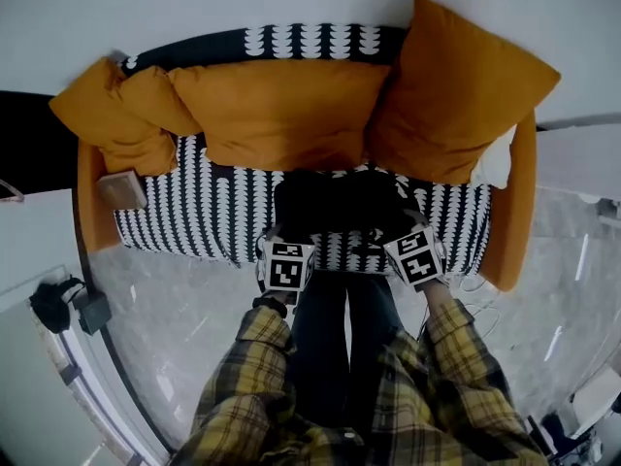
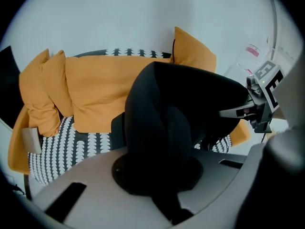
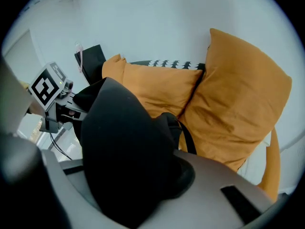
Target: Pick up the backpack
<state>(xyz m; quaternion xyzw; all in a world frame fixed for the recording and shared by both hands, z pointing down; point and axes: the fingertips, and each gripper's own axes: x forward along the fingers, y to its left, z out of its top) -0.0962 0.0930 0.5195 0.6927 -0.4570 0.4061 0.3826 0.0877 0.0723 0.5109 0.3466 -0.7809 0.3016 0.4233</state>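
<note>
Jaws of my left gripper (image 2: 157,178) and right gripper (image 3: 136,175) each pinch a fold of the soft black fabric backpack (image 1: 340,207), which I judge light, limp and sag-prone between holds.

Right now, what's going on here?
A person stands at a patterned sofa with orange cushions, gripping a black backpack from both sides. The left gripper and right gripper each have their jaws shut on its fabric. The backpack is over the seat's front edge. Whether it has cleared the seat can't be told.
</note>
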